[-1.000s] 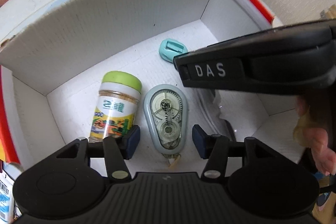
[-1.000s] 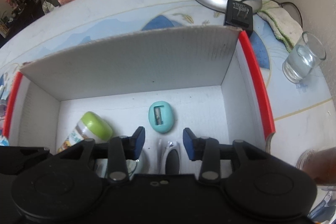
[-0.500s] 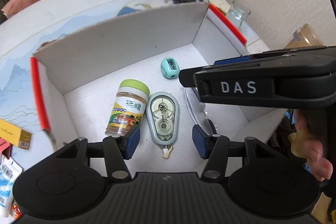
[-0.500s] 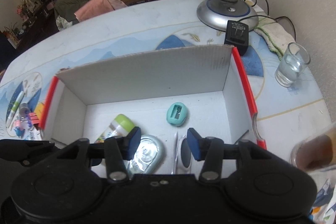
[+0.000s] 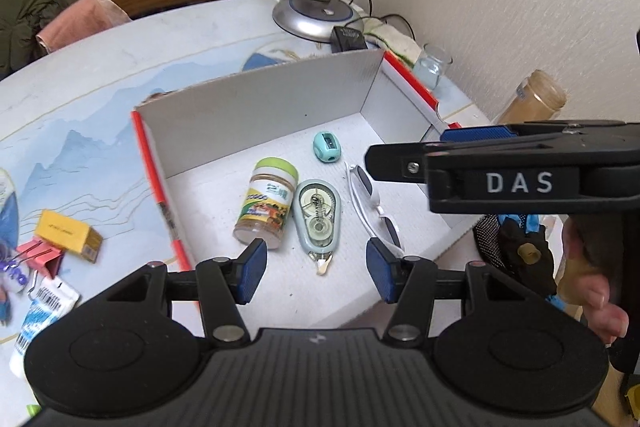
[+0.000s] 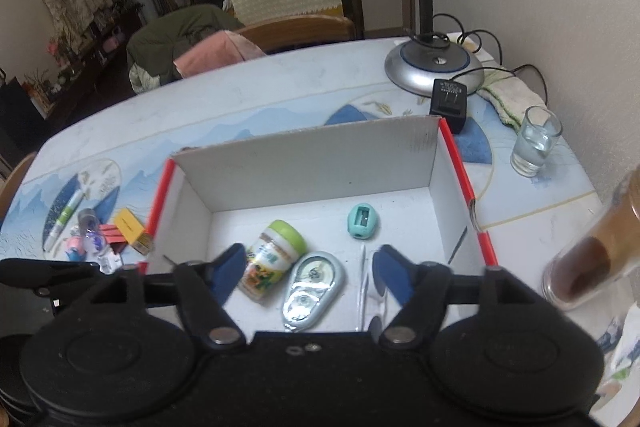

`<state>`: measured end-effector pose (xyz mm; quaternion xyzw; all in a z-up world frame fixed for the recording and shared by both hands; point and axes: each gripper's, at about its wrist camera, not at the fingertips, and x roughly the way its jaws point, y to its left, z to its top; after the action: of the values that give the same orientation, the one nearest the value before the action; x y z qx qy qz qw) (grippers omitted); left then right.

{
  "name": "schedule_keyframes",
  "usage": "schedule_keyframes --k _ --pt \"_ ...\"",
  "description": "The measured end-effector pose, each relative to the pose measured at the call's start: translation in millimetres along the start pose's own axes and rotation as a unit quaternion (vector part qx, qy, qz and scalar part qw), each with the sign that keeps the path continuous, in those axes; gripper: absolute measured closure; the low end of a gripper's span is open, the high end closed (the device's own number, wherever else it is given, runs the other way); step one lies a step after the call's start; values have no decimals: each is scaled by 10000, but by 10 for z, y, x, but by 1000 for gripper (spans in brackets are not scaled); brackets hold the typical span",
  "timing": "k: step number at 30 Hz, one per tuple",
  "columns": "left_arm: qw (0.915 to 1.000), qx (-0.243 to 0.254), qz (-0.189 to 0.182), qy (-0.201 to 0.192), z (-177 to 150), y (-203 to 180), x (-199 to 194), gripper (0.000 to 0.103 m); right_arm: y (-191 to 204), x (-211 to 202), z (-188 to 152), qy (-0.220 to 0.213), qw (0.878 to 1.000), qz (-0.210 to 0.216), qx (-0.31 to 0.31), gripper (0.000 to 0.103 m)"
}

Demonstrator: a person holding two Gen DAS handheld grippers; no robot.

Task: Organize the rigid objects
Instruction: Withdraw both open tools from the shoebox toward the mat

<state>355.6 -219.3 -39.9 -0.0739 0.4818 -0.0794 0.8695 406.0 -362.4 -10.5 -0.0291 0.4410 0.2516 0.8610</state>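
Note:
A white cardboard box with red edges holds a green-lidded jar lying on its side, a grey correction-tape dispenser, a teal pencil sharpener and white sunglasses. My left gripper is open and empty, high above the box's near edge. My right gripper is open and empty, also above the near edge; its body shows at the right of the left wrist view.
Left of the box lie a yellow packet, pink clips, a pen and a tube. Behind the box stand a lamp base and black adapter. A water glass and brown jar stand at right.
Both grippers have risen and pulled back from inside the box, so the whole box and table now show. The items in the box have not moved.

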Motion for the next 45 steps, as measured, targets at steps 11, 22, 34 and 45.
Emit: schedule_keyframes --k 11,22,34,45 --pt "9984 -162 118 -525 -233 320 -542 39 317 -341 -208 -394 9992 -32 7 16" --pt "9943 -336 437 -915 -485 860 -995 31 762 -515 -460 -784 9968 106 109 8" --pt "9933 -486 525 -910 -804 1462 -1252 24 1554 -408 -728 -951 9942 445 -219 0" --pt "9906 -733 636 -961 -1005 2105 -1424 7 2158 -121 -906 -623 9965 449 -330 0"
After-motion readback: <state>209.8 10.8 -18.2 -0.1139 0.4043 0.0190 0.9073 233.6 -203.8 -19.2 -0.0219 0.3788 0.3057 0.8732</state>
